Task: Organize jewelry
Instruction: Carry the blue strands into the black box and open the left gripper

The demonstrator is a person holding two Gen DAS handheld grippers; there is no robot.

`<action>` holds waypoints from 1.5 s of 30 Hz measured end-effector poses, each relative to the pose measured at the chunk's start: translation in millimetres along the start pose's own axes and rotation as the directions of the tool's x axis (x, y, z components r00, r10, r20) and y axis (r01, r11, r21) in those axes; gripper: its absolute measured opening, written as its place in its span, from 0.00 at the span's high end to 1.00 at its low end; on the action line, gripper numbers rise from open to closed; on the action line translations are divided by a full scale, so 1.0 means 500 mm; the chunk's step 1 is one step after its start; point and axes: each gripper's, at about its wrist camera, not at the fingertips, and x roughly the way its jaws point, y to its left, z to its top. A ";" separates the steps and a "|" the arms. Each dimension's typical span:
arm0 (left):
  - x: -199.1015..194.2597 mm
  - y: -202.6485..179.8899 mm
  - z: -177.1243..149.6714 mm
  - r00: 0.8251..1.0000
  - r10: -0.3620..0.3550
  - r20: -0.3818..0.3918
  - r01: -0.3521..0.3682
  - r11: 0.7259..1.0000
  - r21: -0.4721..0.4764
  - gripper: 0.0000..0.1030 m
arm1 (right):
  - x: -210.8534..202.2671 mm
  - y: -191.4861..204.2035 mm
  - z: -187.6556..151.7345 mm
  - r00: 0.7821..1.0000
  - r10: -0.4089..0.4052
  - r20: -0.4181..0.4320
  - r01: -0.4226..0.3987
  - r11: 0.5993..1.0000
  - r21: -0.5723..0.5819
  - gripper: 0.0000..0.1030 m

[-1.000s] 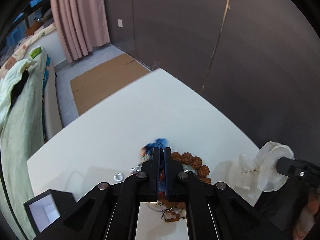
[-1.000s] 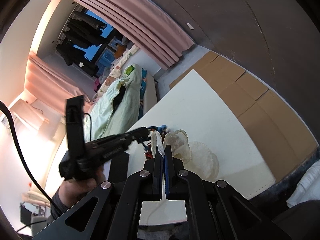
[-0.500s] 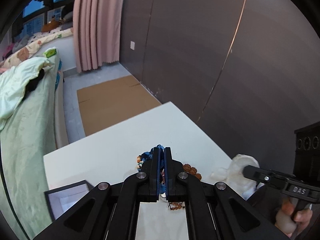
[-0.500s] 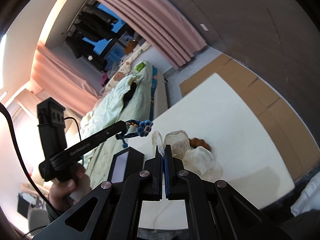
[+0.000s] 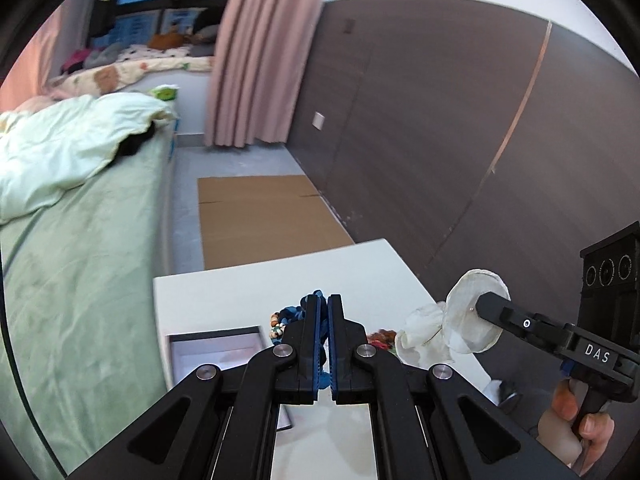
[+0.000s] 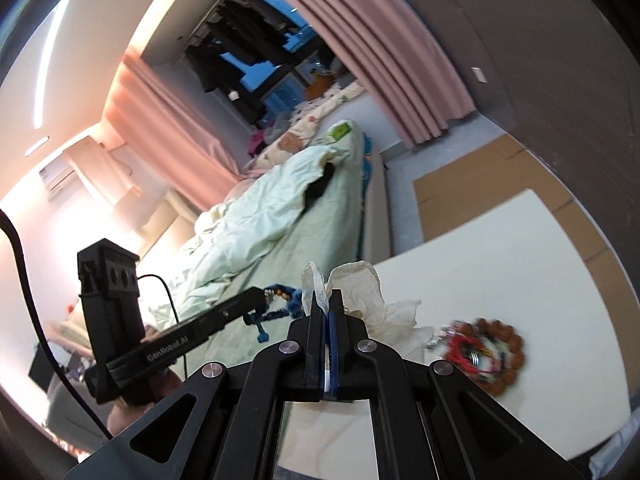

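A: Left view?
B: Left claw (image 5: pixel 323 312) at lower centre is clamped on a blue beaded string (image 5: pixel 290 314) above the white counter (image 5: pixel 240 292); an open box (image 5: pixel 216 350) sits lower left.
A: Right view?
B: Right claw (image 6: pixel 325 306) pinches a sheer pouch (image 6: pixel 360 280); a brown bead bracelet (image 6: pixel 486 354) lies lower right.

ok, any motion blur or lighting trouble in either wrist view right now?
Right wrist view: the brown bead bracelet on the white table is smeared by motion blur; the upper left wall is washed out warm. Left wrist view: the bed is softly blurred, and fisheye bends the wall.
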 end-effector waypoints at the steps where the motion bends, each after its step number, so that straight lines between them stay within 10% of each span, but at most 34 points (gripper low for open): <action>1: -0.008 0.010 0.000 1.000 0.005 0.007 -0.005 1.000 -0.010 0.97 | 0.008 0.010 0.001 1.000 0.007 -0.005 -0.007 1.000 -0.005 0.97; 23: -0.096 0.219 -0.017 0.997 0.031 0.068 -0.017 0.979 -0.203 0.97 | 0.283 0.122 -0.057 0.972 0.019 -0.235 -0.024 1.000 -0.020 0.96; 24: -0.093 0.220 -0.019 0.997 0.030 0.065 -0.016 0.979 -0.204 0.97 | 0.299 0.109 -0.063 0.966 0.017 -0.260 -0.018 1.000 0.000 0.93; 26: -0.088 0.218 -0.019 0.998 0.028 0.056 -0.016 0.979 -0.201 0.97 | 0.314 0.093 -0.071 0.954 0.020 -0.298 -0.009 0.999 0.038 0.50; 28: -0.079 0.214 -0.021 0.999 0.016 0.044 -0.007 0.981 -0.195 0.97 | 0.310 0.073 -0.078 0.956 -0.003 -0.292 0.021 0.998 0.058 0.35; 45: 0.057 0.118 -0.066 0.984 0.031 -0.174 -0.046 0.995 -0.086 0.96 | 0.108 -0.009 -0.087 0.981 -0.099 -0.168 0.109 0.993 0.050 0.35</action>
